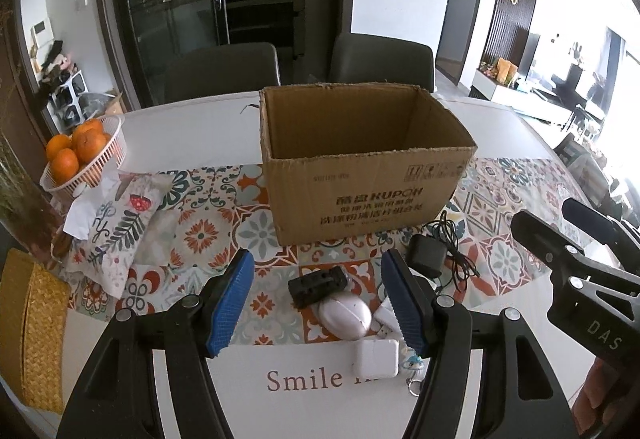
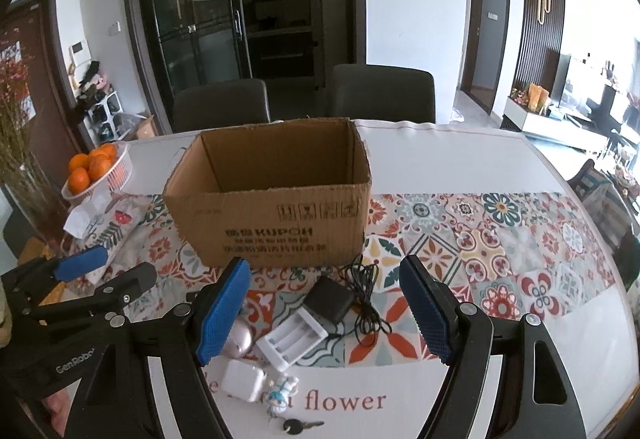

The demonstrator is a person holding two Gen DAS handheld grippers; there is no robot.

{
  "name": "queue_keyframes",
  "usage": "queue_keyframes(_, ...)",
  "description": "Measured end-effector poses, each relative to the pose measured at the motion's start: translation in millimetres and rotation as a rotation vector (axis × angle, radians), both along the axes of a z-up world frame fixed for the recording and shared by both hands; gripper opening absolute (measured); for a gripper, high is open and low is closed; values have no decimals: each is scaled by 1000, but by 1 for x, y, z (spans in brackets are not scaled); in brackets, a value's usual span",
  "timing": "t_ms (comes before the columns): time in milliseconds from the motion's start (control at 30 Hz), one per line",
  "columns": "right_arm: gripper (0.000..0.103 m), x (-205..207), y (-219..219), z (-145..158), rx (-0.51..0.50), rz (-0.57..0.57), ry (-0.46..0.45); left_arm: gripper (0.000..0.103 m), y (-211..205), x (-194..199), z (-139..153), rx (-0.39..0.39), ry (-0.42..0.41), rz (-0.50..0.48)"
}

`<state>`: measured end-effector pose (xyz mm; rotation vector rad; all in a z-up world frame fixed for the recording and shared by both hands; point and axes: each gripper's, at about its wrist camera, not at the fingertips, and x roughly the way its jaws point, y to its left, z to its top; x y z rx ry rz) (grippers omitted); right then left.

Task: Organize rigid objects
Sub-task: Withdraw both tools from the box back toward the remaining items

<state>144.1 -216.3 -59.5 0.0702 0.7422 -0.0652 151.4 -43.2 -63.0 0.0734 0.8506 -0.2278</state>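
Left wrist view looks down over a table (image 1: 192,127) with a patterned runner, where an open cardboard box (image 1: 360,175) stands upright and looks empty. The left gripper (image 1: 318,303) hangs with its blue pads apart and nothing pressed between them; below the gap lie a black block (image 1: 318,285), a pale oval mouse (image 1: 346,315) and a white charger (image 1: 378,357). A black adapter (image 1: 426,255) with its tangled cord sits just beside the box's near right corner. From the right wrist view, the right gripper (image 2: 324,313) is also wide and empty (nothing touches either pad), above a white battery holder (image 2: 292,339), a small figurine (image 2: 282,393) and a key (image 2: 298,426). A basket of oranges (image 1: 84,151) stands at the far left.
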Motion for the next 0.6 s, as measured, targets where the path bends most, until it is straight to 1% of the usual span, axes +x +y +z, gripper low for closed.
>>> queue_keyframes(100, 78, -7, 0, -5, 11, -5, 0, 65, 0, -8, -3, 1, -12, -9)
queue_keyframes(233, 78, -17, 2, -14, 18, -7, 11, 65, 3, -21, -9, 16, -42, 7)
queue_keyframes(400, 77, -31, 6, -26, 19, 4, 27, 65, 4, -31, -22, 17, -19, -12)
queue_keyframes(600, 77, -42, 9, -39, 7, 15, 50, 65, 5, -45, -35, 33, -26, -27)
